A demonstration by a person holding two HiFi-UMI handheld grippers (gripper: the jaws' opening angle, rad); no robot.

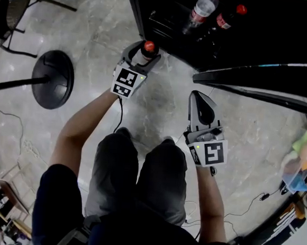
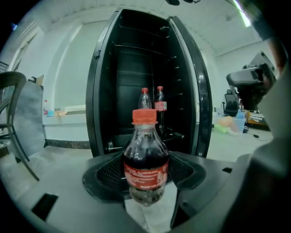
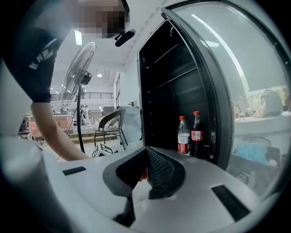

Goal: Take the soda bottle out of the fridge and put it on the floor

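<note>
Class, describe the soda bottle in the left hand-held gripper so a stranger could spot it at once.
Find the tall black fridge with its door open. Just in front of it, the left hand-held gripper is shut on a soda bottle with dark drink, red label and orange-red cap. The two other bottles stand inside the fridge, ungripped.

bottle [image 1: 148,47] [image 1: 203,9] [image 1: 228,16] x3 (two in fridge [image 2: 132,63]) | gripper [image 1: 144,54] [image 1: 199,98] x2 | fridge x1 | fan [image 3: 78,63] x1
</note>
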